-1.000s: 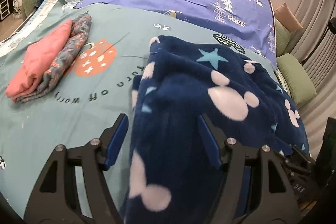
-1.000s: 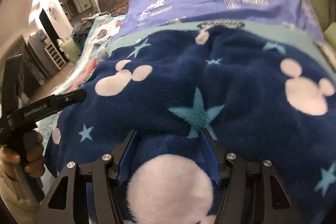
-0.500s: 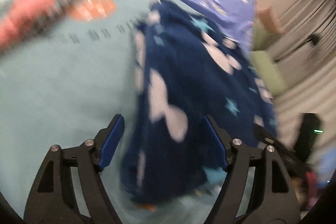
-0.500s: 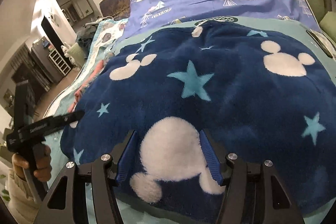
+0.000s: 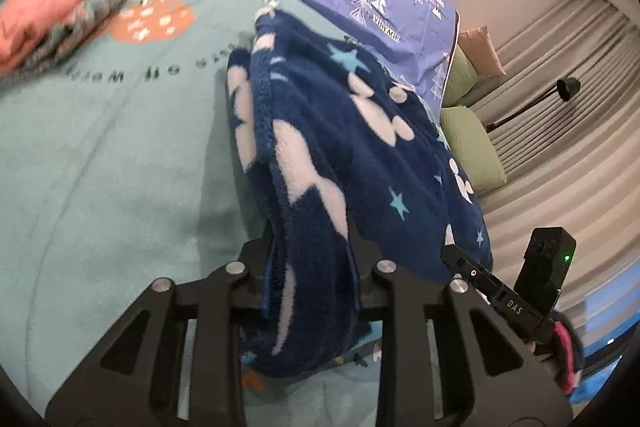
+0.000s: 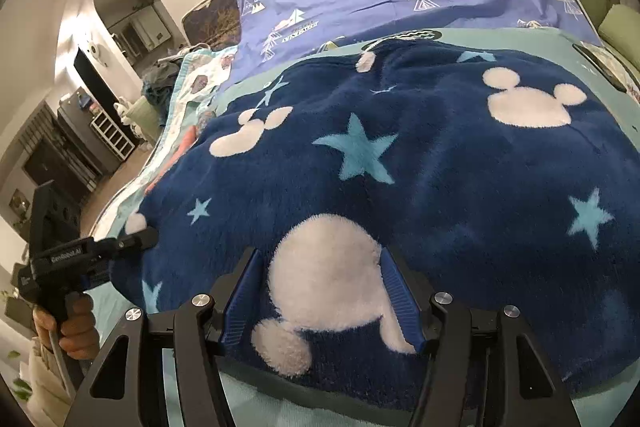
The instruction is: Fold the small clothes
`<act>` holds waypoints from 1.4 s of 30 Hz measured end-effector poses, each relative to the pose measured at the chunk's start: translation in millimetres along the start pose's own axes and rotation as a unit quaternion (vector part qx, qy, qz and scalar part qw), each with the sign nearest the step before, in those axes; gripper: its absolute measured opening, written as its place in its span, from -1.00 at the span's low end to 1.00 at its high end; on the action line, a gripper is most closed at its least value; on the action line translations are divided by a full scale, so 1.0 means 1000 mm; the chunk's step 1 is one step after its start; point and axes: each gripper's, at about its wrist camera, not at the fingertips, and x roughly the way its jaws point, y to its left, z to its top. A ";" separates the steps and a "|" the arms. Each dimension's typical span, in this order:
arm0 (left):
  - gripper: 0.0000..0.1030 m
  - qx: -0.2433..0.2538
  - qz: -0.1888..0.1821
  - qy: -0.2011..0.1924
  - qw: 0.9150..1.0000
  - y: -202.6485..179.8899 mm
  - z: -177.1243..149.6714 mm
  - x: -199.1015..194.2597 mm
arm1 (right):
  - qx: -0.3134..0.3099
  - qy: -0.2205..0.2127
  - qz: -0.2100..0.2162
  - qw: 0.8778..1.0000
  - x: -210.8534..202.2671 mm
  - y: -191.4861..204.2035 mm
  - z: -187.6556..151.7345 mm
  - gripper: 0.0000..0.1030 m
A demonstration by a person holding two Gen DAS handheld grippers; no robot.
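Left tongs (image 5: 310, 259) have just closed on the navy fleece (image 5: 320, 147) edge; right tongs (image 6: 320, 291) open, straddling it. Risk: thick pile slips out, fold skews.

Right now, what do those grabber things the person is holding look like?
Both are black frames with cut-out holes and shiny silver bolts. The right gripper has two fingers with ribbed blue pads. The left gripper, seen from the side in the right wrist view, is a black pistol-shaped tool with small white lettering, held by a hand above a pale sleeve.
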 end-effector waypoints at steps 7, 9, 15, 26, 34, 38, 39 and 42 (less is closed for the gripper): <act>-0.15 -0.009 0.034 0.004 0.999 -0.002 0.006 0.005 | 0.009 -0.003 0.013 1.000 -0.003 -0.005 -0.003 0.21; 0.42 -0.033 0.052 -0.002 0.998 0.010 0.008 0.010 | 0.010 -0.002 0.017 1.000 -0.003 -0.007 -0.002 0.21; 0.26 -0.072 0.026 -0.007 0.997 0.029 0.018 0.022 | 0.019 -0.025 0.041 0.999 -0.024 -0.011 0.001 0.21; -0.61 0.048 0.033 -0.055 0.997 -0.070 0.036 -0.010 | 0.087 0.002 0.111 0.990 0.002 -0.045 -0.005 -0.48; -0.62 0.189 0.058 -0.057 0.979 -0.178 0.024 0.004 | 0.083 -0.019 0.108 0.990 -0.017 -0.056 -0.012 -0.46; -0.62 0.256 0.079 -0.032 0.963 -0.225 0.008 0.039 | 0.075 -0.061 0.069 0.993 -0.053 -0.072 -0.009 -0.42; -0.62 0.271 0.086 -0.024 0.958 -0.233 0.002 0.050 | 0.082 -0.069 0.072 0.992 -0.061 -0.081 -0.007 -0.39; -0.62 0.288 0.103 -0.005 0.952 -0.240 -0.011 0.072 | 0.101 -0.078 0.071 0.989 -0.080 -0.103 0.002 -0.27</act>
